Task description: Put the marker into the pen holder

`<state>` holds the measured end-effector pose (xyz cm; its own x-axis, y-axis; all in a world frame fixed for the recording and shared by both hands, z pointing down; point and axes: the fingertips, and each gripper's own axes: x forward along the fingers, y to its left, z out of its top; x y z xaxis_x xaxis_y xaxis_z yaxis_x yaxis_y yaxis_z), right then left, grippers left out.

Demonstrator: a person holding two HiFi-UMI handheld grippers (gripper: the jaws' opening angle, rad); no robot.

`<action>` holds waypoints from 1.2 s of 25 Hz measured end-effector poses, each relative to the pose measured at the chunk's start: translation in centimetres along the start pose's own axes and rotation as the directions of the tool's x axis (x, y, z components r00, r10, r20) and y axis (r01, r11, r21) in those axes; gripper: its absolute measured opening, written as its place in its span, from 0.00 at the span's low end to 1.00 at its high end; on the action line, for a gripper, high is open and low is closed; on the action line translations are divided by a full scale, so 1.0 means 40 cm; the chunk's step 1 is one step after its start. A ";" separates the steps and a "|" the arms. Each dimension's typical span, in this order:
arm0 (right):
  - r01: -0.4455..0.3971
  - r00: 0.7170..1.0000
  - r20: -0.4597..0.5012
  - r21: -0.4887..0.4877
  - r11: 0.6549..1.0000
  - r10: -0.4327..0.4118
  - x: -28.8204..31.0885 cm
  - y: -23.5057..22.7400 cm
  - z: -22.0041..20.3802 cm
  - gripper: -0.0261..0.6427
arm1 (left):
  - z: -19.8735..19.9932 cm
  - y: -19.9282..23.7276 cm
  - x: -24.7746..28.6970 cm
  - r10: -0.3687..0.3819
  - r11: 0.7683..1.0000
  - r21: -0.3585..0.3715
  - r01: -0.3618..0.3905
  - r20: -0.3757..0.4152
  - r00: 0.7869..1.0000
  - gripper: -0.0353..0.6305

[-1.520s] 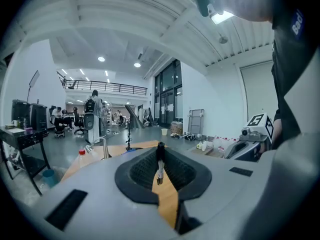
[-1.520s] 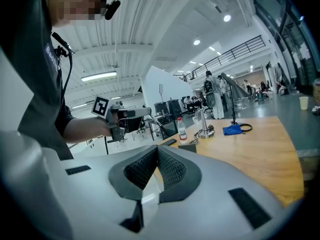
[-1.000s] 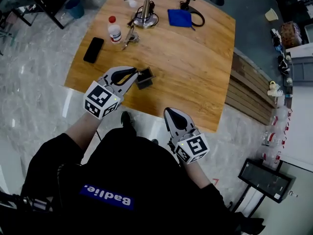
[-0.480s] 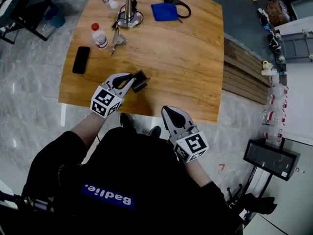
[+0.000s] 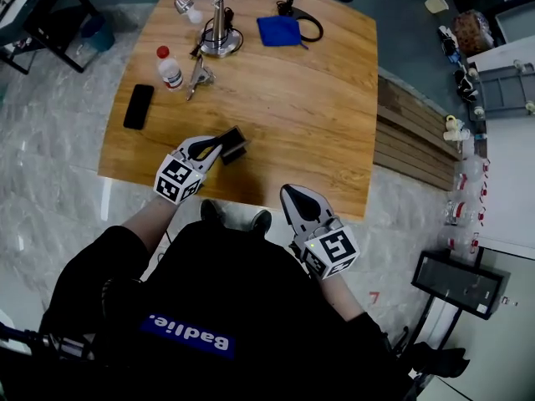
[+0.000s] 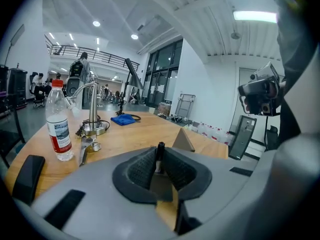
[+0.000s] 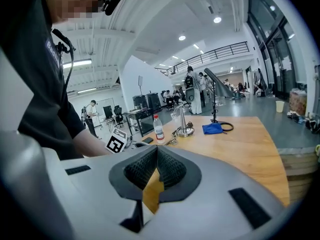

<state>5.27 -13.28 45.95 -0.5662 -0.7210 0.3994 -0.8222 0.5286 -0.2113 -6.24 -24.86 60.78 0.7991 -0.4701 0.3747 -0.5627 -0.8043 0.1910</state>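
While your left gripper [image 5: 218, 143] pinches the marker [image 6: 160, 153], whose long axis points to 12 o'clock in the left gripper view, the pen holder [image 5: 238, 146] sits just beyond its tips, at 2 o'clock in the head view. Your right gripper [image 5: 290, 192], its jaws pressed together on nothing, hangs well apart at 5 o'clock.

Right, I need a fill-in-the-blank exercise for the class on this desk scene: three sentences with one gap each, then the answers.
1. The water bottle has a ___ cap.
2. The folded cloth on the table is ___.
3. The left gripper is shut on the marker, while the right gripper holds ___.

Missing words: red; blue; nothing.
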 end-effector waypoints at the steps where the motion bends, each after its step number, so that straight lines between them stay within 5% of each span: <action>1: -0.002 1.000 -0.003 -0.005 1.000 0.002 -0.003 0.001 0.001 0.05 | -0.007 -0.003 -0.001 0.000 1.000 0.006 0.000 -0.009 1.000 0.12; 7: 0.005 1.000 -0.005 -0.009 1.000 -0.005 -0.013 0.012 0.004 0.05 | -0.005 -0.006 -0.029 0.009 1.000 0.026 -0.009 -0.016 1.000 0.17; 17: -0.081 0.996 0.026 -0.026 0.996 0.081 -0.037 0.048 -0.020 0.05 | 0.115 -0.042 -0.174 0.108 0.994 0.019 -0.111 0.130 0.986 0.22; 23: -0.158 0.985 0.061 -0.064 0.985 0.162 -0.099 0.046 -0.019 0.05 | 0.195 -0.176 -0.225 0.141 0.988 0.025 -0.150 0.208 0.968 0.22; 30: -0.271 0.955 0.098 -0.106 0.957 0.282 -0.192 0.055 -0.029 0.05 | 0.261 -0.473 -0.229 0.093 0.994 0.025 -0.102 0.244 0.965 0.20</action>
<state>7.89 -6.06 43.46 -0.7778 -0.5831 0.2346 -0.6266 0.7488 -0.2163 -0.73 -9.12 44.27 0.7709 -0.6171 0.1579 -0.6356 -0.7612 0.1287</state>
